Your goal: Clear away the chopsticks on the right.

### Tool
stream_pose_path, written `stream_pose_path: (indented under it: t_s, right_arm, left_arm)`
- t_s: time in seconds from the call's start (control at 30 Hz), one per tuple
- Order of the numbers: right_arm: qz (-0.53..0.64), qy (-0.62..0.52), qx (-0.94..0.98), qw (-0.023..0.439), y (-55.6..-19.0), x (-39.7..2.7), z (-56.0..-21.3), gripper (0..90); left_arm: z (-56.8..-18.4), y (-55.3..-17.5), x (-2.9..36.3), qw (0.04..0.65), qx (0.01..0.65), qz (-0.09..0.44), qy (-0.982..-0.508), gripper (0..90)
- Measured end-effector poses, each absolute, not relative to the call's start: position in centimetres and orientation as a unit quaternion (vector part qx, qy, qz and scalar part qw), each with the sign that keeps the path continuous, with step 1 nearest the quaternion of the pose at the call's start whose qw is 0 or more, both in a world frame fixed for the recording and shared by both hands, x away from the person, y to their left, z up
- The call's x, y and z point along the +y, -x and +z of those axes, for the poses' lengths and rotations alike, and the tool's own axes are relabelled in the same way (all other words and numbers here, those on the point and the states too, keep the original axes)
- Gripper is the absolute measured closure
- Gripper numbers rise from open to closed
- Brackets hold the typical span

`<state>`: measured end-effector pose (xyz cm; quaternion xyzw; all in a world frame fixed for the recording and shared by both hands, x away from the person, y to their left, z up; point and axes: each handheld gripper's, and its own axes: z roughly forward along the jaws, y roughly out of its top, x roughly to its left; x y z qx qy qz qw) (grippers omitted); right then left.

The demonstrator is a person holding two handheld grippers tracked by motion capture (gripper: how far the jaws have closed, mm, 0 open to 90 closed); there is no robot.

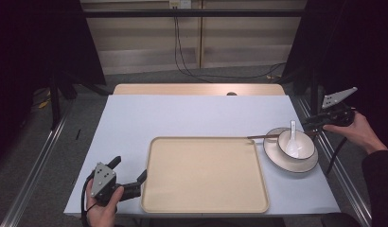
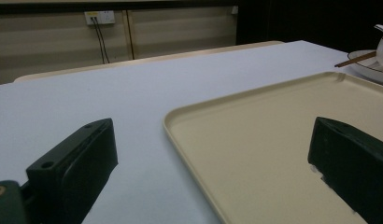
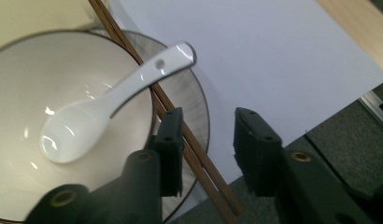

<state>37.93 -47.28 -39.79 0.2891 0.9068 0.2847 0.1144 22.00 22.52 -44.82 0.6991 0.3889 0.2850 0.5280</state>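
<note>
- Pale lavender-grey covers the table (image 1: pixel 182 113), with a wooden strip along its far edge and a dark room with grey flooring and trailing cables behind it.
- Near the person's edge lies a large beige tray (image 1: pixel 206 175), bare, with rounded corners and a low rim.
- Just right of the tray stands a white bowl (image 1: pixel 298 144) with a dark rim, set on a grey-edged plate (image 1: pixel 291 163).
- A white ceramic soup spoon (image 3: pixel 110 100) rests in the bowl, scoop down inside, handle leaning out over the rim.
- A pair of brown chopsticks (image 3: pixel 180 126) lies across the plate beside the bowl, one end reaching toward the tray's far right corner.
- The right gripper (image 3: pixel 208 149) sits at the table's right edge, held by the right hand (image 1: pixel 357 130); its jaws are narrowed to a modest gap, with the chopsticks passing between them near the left jaw. Whether the pads press on the sticks cannot be told.
- The left gripper (image 1: pixel 130 172) rests at the tray's near left corner in the left hand (image 1: pixel 104 205), jaws spread wide on either side of the tray's rim, gripping nothing.
</note>
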Motion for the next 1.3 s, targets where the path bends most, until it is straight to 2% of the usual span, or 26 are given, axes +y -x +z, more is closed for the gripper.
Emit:
stream_pose_path:
  t_s: [0.23, 0.53, 1.03, 1.3]
  right_arm:
    - [0.254, -0.293, 0.919, 0.076, -39.1, -47.5, -41.3, 70.8]
    - [0.237, -0.275, 0.930, 0.058, -39.7, -46.3, -42.2, 76.3]
    - [0.240, -0.278, 0.929, 0.053, -39.8, -46.6, -42.4, 80.7]
    - [0.241, -0.263, 0.933, 0.055, -40.1, -45.9, -42.7, 79.9]
  left_arm:
    - [-44.8, -22.0, 22.5, 0.524, 0.389, 0.287, -0.701, 1.4]
    - [-44.8, -22.0, 22.5, 0.527, 0.385, 0.287, -0.701, 1.4]
    - [-44.9, -22.0, 22.5, 0.528, 0.386, 0.286, -0.700, 1.4]
    - [-44.9, -22.0, 22.6, 0.525, 0.385, 0.287, -0.703, 1.5]
